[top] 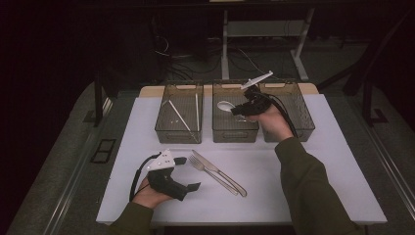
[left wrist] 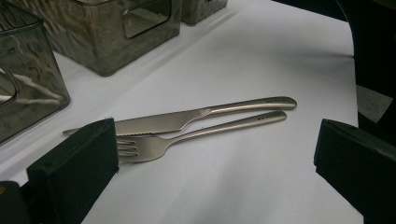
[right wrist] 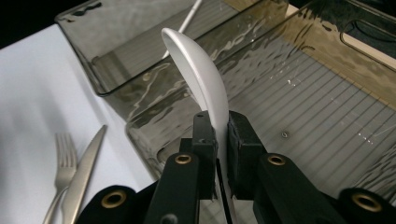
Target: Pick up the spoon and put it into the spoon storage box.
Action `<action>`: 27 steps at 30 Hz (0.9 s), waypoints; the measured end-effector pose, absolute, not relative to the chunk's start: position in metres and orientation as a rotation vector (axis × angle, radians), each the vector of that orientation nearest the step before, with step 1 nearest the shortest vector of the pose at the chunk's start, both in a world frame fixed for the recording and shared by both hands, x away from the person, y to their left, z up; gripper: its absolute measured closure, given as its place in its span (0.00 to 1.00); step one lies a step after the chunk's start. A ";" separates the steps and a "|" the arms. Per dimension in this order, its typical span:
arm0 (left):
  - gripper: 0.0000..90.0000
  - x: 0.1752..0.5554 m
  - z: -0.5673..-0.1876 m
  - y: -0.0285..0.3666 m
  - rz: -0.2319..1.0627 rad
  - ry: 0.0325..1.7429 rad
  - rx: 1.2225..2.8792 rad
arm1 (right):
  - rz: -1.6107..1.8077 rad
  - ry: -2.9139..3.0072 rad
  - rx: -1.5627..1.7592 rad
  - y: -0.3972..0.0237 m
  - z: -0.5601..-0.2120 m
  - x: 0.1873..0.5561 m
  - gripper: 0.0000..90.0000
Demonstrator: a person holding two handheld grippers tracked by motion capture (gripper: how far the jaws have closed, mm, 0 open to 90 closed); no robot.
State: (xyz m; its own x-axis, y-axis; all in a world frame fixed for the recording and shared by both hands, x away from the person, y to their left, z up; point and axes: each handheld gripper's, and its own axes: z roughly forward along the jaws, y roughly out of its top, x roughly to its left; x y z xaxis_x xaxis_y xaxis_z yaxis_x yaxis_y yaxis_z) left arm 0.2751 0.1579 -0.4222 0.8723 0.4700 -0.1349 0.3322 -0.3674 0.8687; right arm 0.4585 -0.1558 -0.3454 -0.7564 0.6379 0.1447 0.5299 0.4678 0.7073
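The white spoon point(right wrist: 200, 84) was clamped by its handle between the pads of the right gripper point(top: 241, 109), its bowl sticking out over the middle bin point(top: 235, 133) of three smoked-plastic bins set in a row at the far side of the table point(top: 313, 196). It had not been let go; it hung above the bin's ribbed floor rather than lying in it. The left bin point(top: 178, 134) already held long white sticks, so the sorting looked partly done. A steel knife point(left wrist: 187, 119) and a fork point(left wrist: 187, 136) lay side by side and touching on the table, apparently yet to be put away. The right bin point(top: 293, 132) showed nothing inside that could be made out.

The right hand point(top: 271, 125) reached forward over the near rims of the middle and right bins, forearm stretched out, the gripper pointing left across the middle bin. The left gripper point(top: 188, 174) sat low over the table near its front edge, jaws spread wide and holding nothing, aimed toward the knife and fork just ahead of it.
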 end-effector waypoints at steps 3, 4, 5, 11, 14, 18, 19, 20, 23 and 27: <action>0.00 0.275 -0.422 0.158 0.163 0.592 1.979 | 1.147 2.574 1.043 -0.154 -0.350 0.464 0.92; 0.00 0.275 -0.422 0.158 0.163 0.595 1.974 | 1.143 2.574 1.051 -0.153 -0.352 0.465 0.92; 0.00 0.275 -0.422 0.158 0.162 0.596 1.976 | 1.136 2.573 1.052 -0.153 -0.354 0.466 0.92; 0.00 0.275 -0.422 0.158 0.156 0.599 1.974 | 1.115 2.597 1.068 -0.150 -0.366 0.473 0.92; 0.00 0.275 -0.422 0.158 0.161 0.591 1.978 | 1.089 2.614 1.074 -0.148 -0.372 0.475 0.92; 0.00 0.275 -0.422 0.158 0.160 0.592 1.978 | 1.066 2.634 1.075 -0.145 -0.378 0.475 0.92; 0.00 0.275 -0.422 0.158 0.160 0.591 1.977 | 1.055 2.639 1.067 -0.144 -0.380 0.475 0.92; 0.00 0.275 -0.422 0.158 0.160 0.590 1.977 | 1.050 2.644 1.072 -0.143 -0.381 0.475 0.92; 0.00 0.275 -0.422 0.158 0.159 0.591 1.976 | 1.037 2.661 1.064 -0.141 -0.384 0.475 0.92; 0.00 0.275 -0.422 0.158 0.154 0.588 1.983 | 0.991 2.695 1.063 -0.138 -0.389 0.474 0.92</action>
